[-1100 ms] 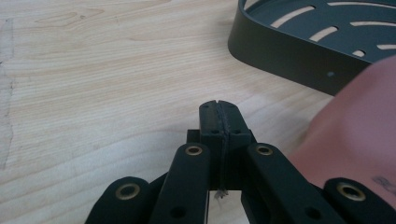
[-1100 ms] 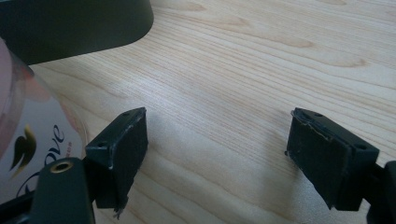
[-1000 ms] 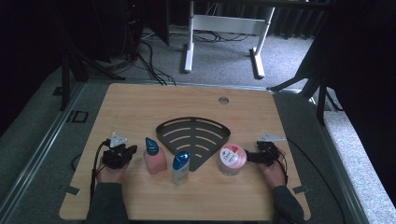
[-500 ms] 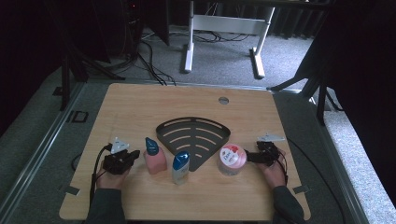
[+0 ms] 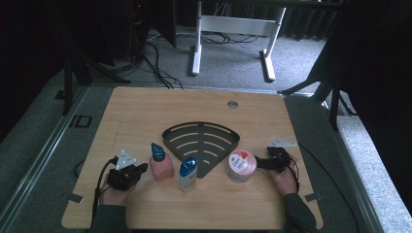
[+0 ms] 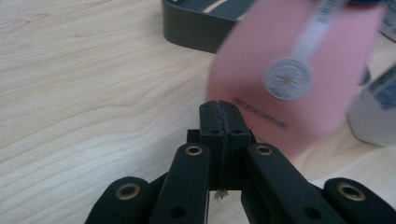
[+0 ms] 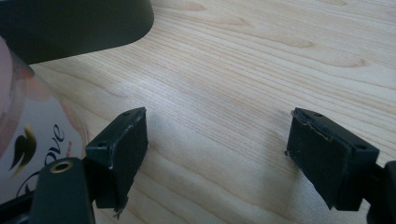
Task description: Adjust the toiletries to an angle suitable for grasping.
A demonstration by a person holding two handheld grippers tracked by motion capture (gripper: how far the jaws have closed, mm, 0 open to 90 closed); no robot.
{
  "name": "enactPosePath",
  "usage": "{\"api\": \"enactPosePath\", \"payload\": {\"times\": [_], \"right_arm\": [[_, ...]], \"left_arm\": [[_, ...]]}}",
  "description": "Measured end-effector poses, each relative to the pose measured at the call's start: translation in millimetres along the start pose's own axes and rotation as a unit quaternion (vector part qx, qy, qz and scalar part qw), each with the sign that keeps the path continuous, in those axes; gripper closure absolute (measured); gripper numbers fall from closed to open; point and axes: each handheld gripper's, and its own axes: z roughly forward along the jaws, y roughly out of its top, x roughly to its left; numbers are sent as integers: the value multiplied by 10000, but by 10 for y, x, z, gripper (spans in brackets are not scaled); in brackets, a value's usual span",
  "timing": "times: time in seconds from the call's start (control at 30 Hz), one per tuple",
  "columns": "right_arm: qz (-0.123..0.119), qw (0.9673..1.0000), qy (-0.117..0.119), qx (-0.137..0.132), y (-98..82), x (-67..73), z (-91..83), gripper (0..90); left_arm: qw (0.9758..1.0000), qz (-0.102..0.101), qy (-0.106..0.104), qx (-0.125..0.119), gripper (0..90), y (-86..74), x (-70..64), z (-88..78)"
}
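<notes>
Fingers of the left gripper (image 6: pixel 219 109) are pressed flat together, nothing between them, tips aimed at the lower part of the pink plastic bottle with a dark blue cap (image 5: pixel 160 163). In the left gripper view the bottle (image 6: pixel 299 70) sits just ahead and to the right of the closed tips, very near; contact can't be confirmed. In the high view the left gripper (image 5: pixel 138 170) is just left of the bottle, low over the light wooden table (image 5: pixel 145 111).

Right gripper (image 7: pixel 215 149) has its pads well apart, nothing between them but bare table. The round pink-lidded Dove tub (image 5: pixel 241 165) stands just left of it in the high view, right gripper (image 5: pixel 260 164) beside it; in the right gripper view the tub (image 7: pixel 28 126) lies outside the left pad, not in the gap.

Judged step: left hand closing in on the pink bottle for a grasp. To do it well, spread the jaws before going further in, centre the body in the gap, grip low where it is widest, keep level so it doesn't tip into the white bottle with a blue cap (image 5: pixel 187 174) just beside it. Dark grey fan-shaped slotted tray (image 5: pixel 201 141) lies right behind all three items.
</notes>
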Motion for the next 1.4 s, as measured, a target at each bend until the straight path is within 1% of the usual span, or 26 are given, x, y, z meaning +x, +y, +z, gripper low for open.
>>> {"api": "enactPosePath", "payload": {"times": [0.2, 0.23, 0.3, 0.37, 0.47, 0.53, 0.6, 0.7, 0.73, 0.77, 0.97, 1.07, 1.23, 1.3, 1.37, 1.4], "right_arm": [[0, 10000, 0, 0, 0, 0, 0, 202], [-1, 10000, 0, 0, 0, 0, 0, 201], [-3, 10000, -1, -1, 0, 0, 0, 201], [-3, 10000, 0, 1, 0, 0, 0, 201], [-4, 10000, 0, 0, 0, 0, 0, 201], [-1, 10000, 0, 0, 0, 0, 0, 201], [-4, 10000, 0, 1, 0, 0, 0, 201], [-5, 10000, -1, 0, 0, 0, 0, 201], [-3, 10000, -1, 0, 0, 0, 0, 201], [-4, 10000, -1, 0, 0, 0, 0, 201], [-3, 10000, 0, 0, 0, 0, 0, 201], [-5, 10000, -1, 1, 0, 0, 0, 201], [-5, 10000, -1, 1, 0, 0, 0, 201], [-5, 10000, -1, 1, 0, 0, 0, 201], [-5, 10000, -1, 1, 0, 0, 0, 201], [-6, 10000, -2, 1, 0, 0, 0, 201]], "left_arm": [[9998, 175, -125, -5, 900, -39, -126, -56], [9997, 178, -162, -22, 900, -42, -143, -64], [9997, 191, -161, -31, 900, -42, -167, -83], [9996, 162, -226, -72, 900, -50, -177, -104], [9994, 194, -277, -105, 900, -53, -209, -133], [9986, 225, -446, -175, 900, -56, -247, -155], [9980, 325, -505, -179, 900, -50, -310, -155], [9975, 505, -475, -123, 900, -13, -385, -103], [9972, 552, -500, -108, 900, 0, -398, -81], [9969, 580, -526, -112, 900, 12, -412, -61], [9959, 748, -503, -56, 900, 70, -493, 43], [9958, 787, -465, -62, 900, 89, -512, 75], [9963, 732, -432, -89, 900, 110, -485, 110], [9963, 758, -387, -83, 900, 121, -495, 121], [9962, 773, -401, -79, 899, 127, -504, 126], [9957, 802, -453, -115, 899, 141, -534, 134]]}}
